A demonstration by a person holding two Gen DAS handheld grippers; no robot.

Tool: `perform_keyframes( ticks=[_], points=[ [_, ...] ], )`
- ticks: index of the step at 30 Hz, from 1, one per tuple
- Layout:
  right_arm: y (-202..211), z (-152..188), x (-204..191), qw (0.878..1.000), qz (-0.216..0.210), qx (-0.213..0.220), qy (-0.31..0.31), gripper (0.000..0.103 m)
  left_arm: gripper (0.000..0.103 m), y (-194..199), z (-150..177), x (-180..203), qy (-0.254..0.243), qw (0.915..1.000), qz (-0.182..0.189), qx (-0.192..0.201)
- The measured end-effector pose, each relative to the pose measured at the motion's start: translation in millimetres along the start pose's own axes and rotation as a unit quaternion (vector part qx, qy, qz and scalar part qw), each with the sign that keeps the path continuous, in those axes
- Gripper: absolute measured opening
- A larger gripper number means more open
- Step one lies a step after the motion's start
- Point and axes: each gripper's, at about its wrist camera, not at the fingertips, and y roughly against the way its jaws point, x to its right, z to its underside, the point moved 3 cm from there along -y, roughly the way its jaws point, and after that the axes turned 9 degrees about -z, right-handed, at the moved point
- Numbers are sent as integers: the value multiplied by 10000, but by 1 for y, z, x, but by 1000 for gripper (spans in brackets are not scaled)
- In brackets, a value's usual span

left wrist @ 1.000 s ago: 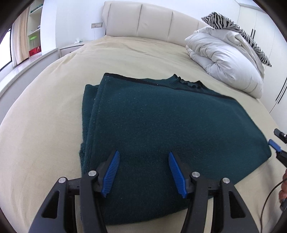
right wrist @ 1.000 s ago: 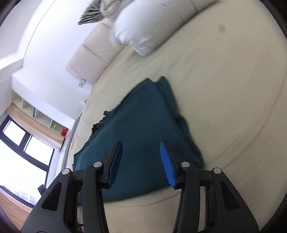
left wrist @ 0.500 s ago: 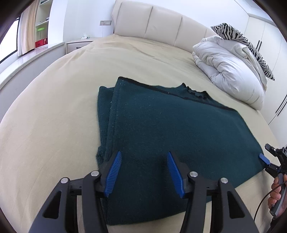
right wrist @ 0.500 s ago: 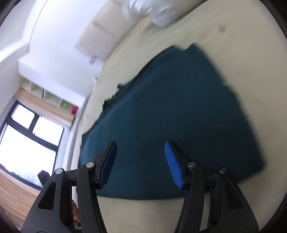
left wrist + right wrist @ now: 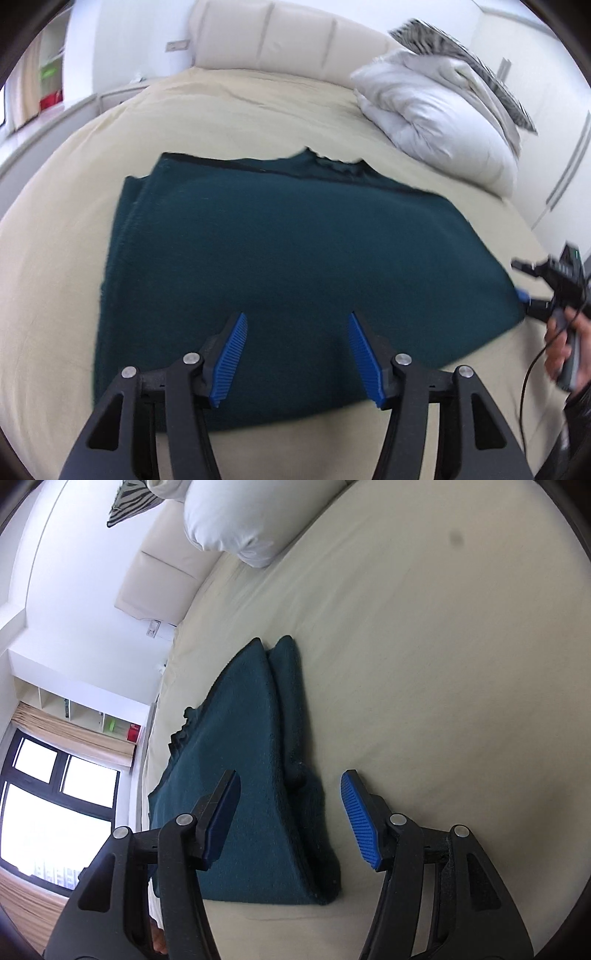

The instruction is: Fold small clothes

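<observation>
Beige bedding (image 5: pixel 258 122) carries a folded dark-teal sweater (image 5: pixel 295 258) in the left wrist view — the left gripper (image 5: pixel 297 354) hovers above its near edge, jaws spread, holding nothing. From the right wrist view, the right gripper (image 5: pixel 288 818) gapes empty over the sweater's corner, white duvet (image 5: pixel 236 520) beyond.

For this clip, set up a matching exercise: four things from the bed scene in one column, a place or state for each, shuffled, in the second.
Column one:
1. dark teal knitted garment
2. white puffy duvet
3. left gripper
4. right gripper

Column two:
A. bundled near the padded cream headboard
B. open, at the garment's corner
C. folded flat on the beige bed sheet
D. open, over the garment's near edge

Pairs: 1-C, 2-A, 3-D, 4-B
</observation>
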Motion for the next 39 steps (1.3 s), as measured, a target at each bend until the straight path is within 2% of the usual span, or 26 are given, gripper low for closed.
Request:
perform_keyframes(
  ticks=[3,6,13,18,22,26,31,36,39],
  points=[
    [-7,4,-4,10000,-22,-39,65,56,60,0,6,23,-382,9992,-66,30],
    [-5,8,-8,9998,-22,-122,135,56,60,0,4,35,-496,9987,11,89],
    [-5,10,-14,9991,35,-410,135,56,60,-8,-26,17,-218,9996,-44,180],
    [-17,4,-12,9981,-29,-611,-77,56,60,-27,-49,10,-247,9995,-193,83],
    [-29,-1,-15,9963,-105,-829,-201,56,60,-45,-47,-3,-103,9995,-276,-143],
    [-40,-6,-17,9946,-197,-990,-248,56,61,-51,-43,-14,91,9998,-75,-185],
    [-49,-7,-19,9933,-197,-1097,-302,50,61,-56,-41,-20,227,9994,101,-239],
    [-57,-1,-22,9921,69,-1244,-145,19,61,-59,-41,-24,274,9991,232,-243],
    [-59,0,-27,9925,303,-1183,17,14,61,-60,-41,-26,304,9987,325,-244]
  ],
)
